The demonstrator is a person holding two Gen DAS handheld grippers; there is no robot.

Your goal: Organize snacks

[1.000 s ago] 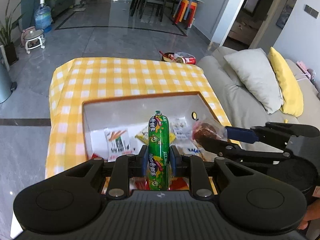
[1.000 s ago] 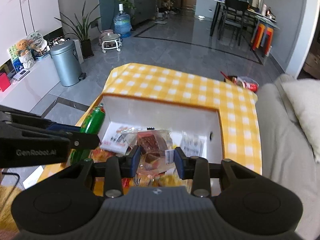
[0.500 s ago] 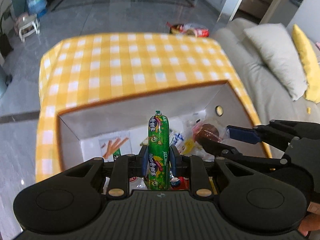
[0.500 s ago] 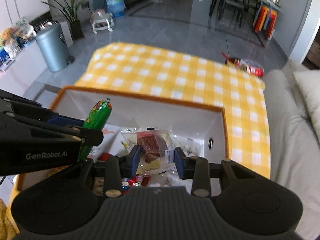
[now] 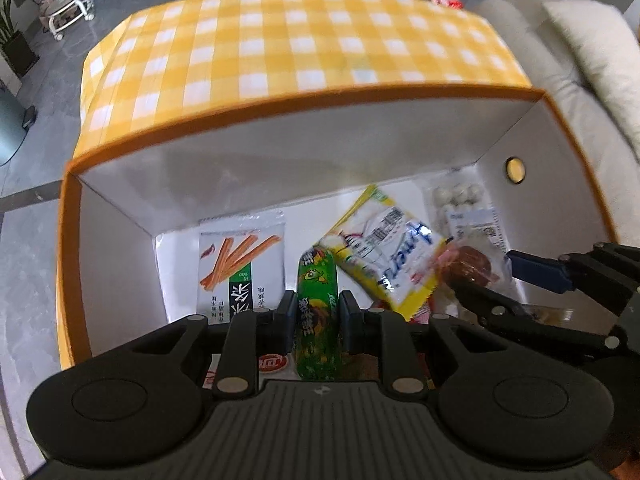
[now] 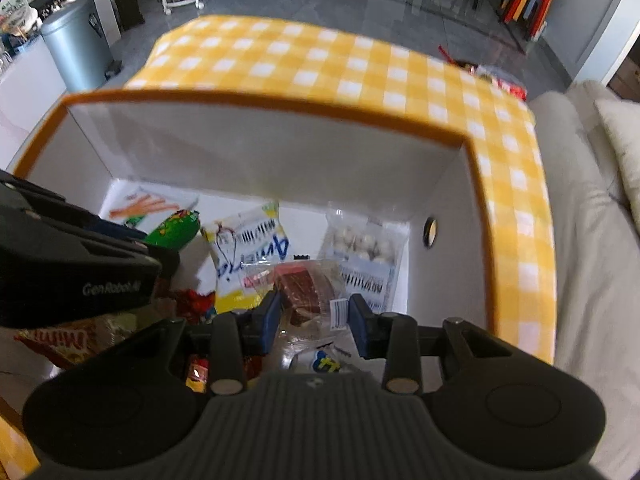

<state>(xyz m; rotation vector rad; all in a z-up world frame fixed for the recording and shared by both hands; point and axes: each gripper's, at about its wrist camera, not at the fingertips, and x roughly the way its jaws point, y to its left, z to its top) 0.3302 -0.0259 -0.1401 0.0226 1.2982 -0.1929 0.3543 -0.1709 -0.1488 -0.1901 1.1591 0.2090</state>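
Below, a yellow-and-white checked tablecloth point(image 5: 304, 40) carries an orange-rimmed white cardboard box point(image 5: 280, 160) strewn with snack packets. Over its floor, the left gripper point(image 5: 318, 312) is clamped on a green plastic-wrapped sausage stick point(image 5: 318, 300), and the right gripper point(image 6: 314, 316) pinches a clear packet of brown dried meat point(image 6: 304, 288).

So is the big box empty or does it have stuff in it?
It has stuff in it. The box has no lid on, and snack packets lie on its white floor: a carrot-stick bag, a yellow bag and a bag of white balls.
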